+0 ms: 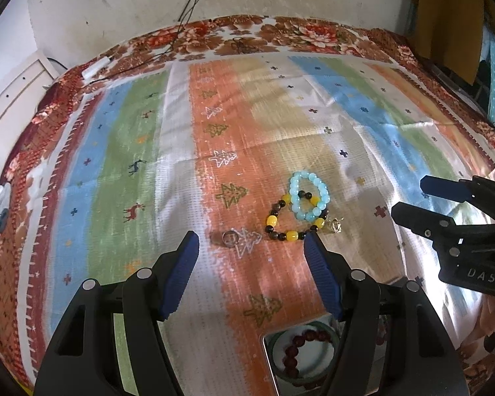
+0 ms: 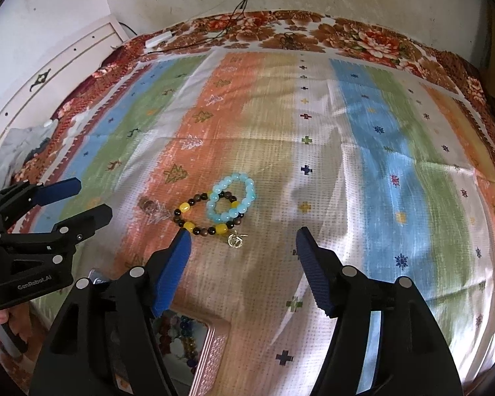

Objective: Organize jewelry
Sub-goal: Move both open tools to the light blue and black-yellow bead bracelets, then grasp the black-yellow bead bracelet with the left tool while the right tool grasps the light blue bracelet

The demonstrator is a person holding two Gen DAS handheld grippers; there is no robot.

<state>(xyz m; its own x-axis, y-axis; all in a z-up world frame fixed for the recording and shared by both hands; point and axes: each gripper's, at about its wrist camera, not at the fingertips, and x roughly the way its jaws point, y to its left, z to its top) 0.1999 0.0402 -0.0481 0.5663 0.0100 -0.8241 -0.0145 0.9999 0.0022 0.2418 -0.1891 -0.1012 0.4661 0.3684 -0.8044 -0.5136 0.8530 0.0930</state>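
Note:
A light blue bead bracelet (image 1: 309, 197) (image 2: 231, 201) lies on the striped cloth, overlapping a yellow and dark bead bracelet (image 1: 288, 221) (image 2: 205, 217). A small gold trinket (image 1: 335, 224) (image 2: 236, 240) rests just beside them, and a small round ring (image 1: 230, 238) (image 2: 147, 205) lies to their left. My left gripper (image 1: 252, 242) is open above the cloth, its right pad near the yellow bracelet's edge. My right gripper (image 2: 242, 242) is open just short of the gold trinket, nothing between its pads. Each gripper shows at the side of the other's view.
An open jewelry box (image 1: 300, 359) (image 2: 194, 349) holding bead bracelets sits at the near edge under the grippers. The striped cloth (image 1: 148, 151) covers a floral bedspread (image 1: 280, 33). Black cables (image 1: 188, 10) and a white adapter (image 1: 95, 66) lie at the far left.

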